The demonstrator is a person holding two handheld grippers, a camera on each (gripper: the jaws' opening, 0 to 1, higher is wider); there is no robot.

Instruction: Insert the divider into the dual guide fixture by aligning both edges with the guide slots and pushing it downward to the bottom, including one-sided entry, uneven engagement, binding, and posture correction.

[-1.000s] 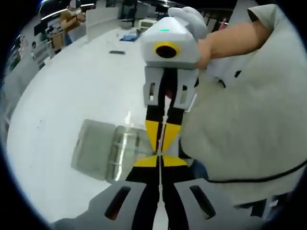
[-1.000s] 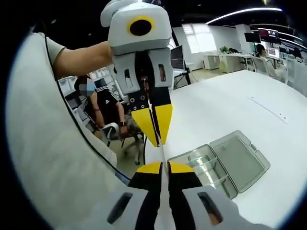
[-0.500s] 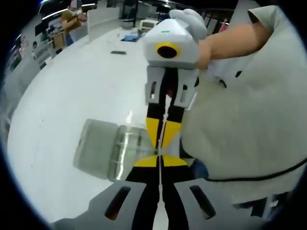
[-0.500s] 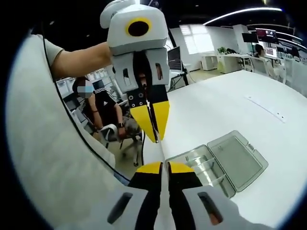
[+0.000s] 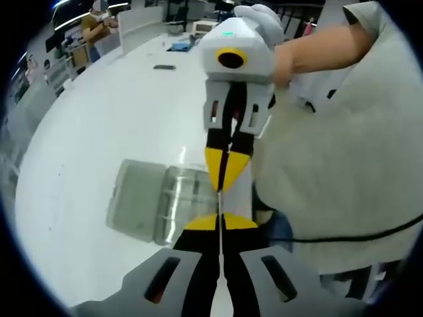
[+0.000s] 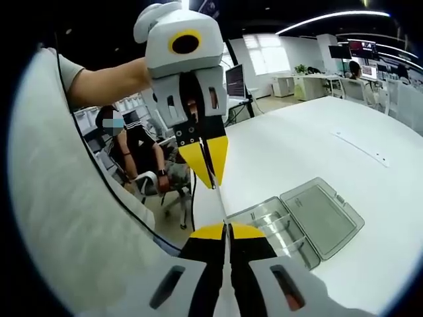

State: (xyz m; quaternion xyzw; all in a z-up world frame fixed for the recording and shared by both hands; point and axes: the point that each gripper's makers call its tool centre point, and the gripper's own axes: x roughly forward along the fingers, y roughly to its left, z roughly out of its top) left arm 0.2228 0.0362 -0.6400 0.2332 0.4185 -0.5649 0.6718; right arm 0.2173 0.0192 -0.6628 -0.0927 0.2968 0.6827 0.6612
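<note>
Divider [image 5: 221, 214] held edge-on between both grippers, well above fixture [image 5: 173, 203]; thin, hard to see. Left gripper [image 5: 220, 223] jaws pinched narrow on one end of divider; right gripper [image 6: 225, 232] jaws pinched narrow on opposite end. Fixture, clear hinged case with slotted compartment, lies open on white tabletop [image 5: 99, 132], lid [image 6: 322, 216] flat beside compartment. We judge insertion not yet begun: neither edge in slot. Left: lower, align both edges, push to bottom.

Clear divider [image 5: 220, 202] nearly invisible edge-on between both fingers; open plastic case [image 6: 301, 221] interior partly blocked.
</note>
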